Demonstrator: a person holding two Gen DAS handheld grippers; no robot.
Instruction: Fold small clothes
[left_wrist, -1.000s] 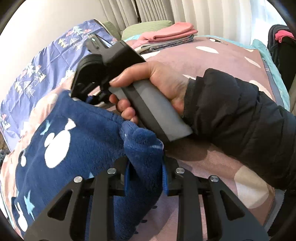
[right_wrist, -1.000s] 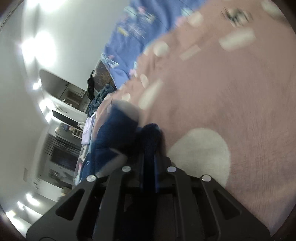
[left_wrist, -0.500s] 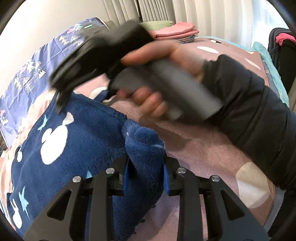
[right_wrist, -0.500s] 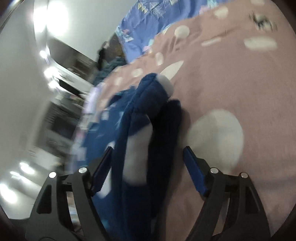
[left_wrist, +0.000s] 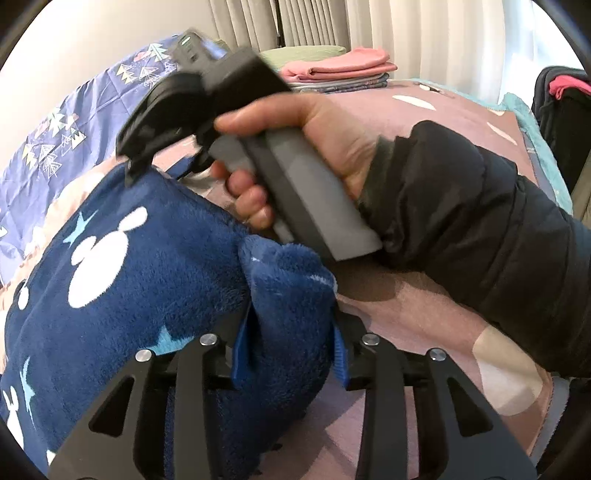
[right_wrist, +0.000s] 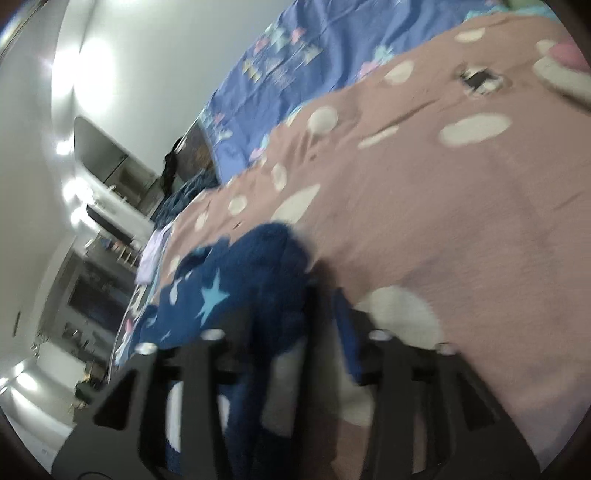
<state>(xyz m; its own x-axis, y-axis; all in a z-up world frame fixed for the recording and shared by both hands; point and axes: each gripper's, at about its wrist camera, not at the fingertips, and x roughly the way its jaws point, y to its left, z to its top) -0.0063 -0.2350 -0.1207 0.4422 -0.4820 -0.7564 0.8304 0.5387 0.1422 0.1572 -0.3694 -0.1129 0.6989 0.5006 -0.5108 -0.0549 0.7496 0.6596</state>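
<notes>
A navy fleece garment (left_wrist: 122, 288) with white and light-blue shapes lies on the pink spotted bedspread (left_wrist: 436, 317). My left gripper (left_wrist: 290, 350) is shut on a bunched fold of it at the near edge. The right gripper, held in a hand with a black sleeve, shows in the left wrist view (left_wrist: 129, 173), its tip at the garment's far edge. In the blurred right wrist view the right gripper (right_wrist: 295, 354) has its jaws partly closed around a fold of the garment (right_wrist: 240, 291); whether it grips it I cannot tell.
Folded pink and patterned clothes (left_wrist: 340, 70) are stacked at the far end of the bed by the curtains. A blue patterned quilt (left_wrist: 66, 129) lies along the left. A dark bag (left_wrist: 565, 110) stands at the right edge.
The right gripper opened and let go of the garment's fold, lifted, then came back down onto the far edge with jaws narrowing. The left gripper kept its hold and stayed put.
</notes>
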